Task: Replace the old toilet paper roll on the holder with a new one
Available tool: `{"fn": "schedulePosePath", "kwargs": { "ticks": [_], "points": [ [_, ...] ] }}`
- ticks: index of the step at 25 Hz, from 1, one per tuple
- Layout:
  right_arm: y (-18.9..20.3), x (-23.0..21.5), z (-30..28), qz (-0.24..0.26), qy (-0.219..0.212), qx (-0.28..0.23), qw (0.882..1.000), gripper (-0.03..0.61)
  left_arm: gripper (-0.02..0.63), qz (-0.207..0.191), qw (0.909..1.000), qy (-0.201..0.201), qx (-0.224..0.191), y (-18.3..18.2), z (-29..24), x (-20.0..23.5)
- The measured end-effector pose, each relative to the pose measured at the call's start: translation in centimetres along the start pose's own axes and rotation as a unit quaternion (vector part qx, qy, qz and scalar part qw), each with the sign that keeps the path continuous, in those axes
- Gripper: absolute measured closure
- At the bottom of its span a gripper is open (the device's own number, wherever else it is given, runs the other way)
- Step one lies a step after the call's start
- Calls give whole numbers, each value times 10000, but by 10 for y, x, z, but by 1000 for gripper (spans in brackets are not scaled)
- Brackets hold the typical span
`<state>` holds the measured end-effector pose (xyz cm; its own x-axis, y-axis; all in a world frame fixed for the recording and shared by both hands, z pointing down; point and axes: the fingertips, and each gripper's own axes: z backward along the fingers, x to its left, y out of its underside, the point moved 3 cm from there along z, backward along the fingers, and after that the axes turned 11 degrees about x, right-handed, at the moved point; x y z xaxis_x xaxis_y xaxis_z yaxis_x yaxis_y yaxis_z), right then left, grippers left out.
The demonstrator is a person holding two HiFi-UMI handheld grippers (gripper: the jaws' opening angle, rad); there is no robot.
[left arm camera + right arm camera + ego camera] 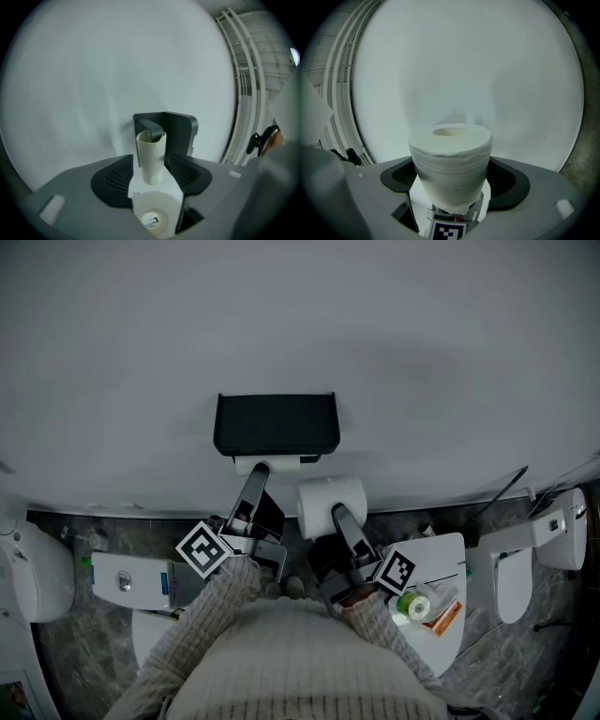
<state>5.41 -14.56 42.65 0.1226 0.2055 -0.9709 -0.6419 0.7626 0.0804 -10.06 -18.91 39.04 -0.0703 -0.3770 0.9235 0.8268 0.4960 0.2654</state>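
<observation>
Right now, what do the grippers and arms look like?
Both left gripper and right gripper: grey bodies, long dark jaws, black ribbed pads. The left cube and right cube are white with black square markers. The sleeves are cream ribbed knit.

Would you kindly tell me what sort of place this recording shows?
Probably a bathroom or toilet mock-up: a black toilet paper holder hangs on the wall, a new toilet roll is held up near it, and a white toilet-like fixture stands on the dark stone-look floor.
</observation>
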Motion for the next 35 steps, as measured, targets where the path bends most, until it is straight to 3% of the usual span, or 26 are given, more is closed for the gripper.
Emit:
{"fn": "schedulePosePath", "kwargs": {
  "ticks": [11, 15, 23, 35],
  "points": [
    [-7, -3, -8, -39, 21, -28, 10000, 121, 374, 52, 9998, 163, -121, -13, -10, 1],
    [-7, -5, -7, -51, 46, -30, 10000, 121, 429, 139, 9994, 300, -103, -12, -11, 1],
    [-13, -4, -1, -15, 35, -130, 9999, 121, 437, 125, 9995, 279, -78, -10, -12, 3],
    [-18, -1, 6, 58, 22, -280, 9996, 121, 439, 187, 9991, 339, 185, -1, -23, 0]
  ]
}}
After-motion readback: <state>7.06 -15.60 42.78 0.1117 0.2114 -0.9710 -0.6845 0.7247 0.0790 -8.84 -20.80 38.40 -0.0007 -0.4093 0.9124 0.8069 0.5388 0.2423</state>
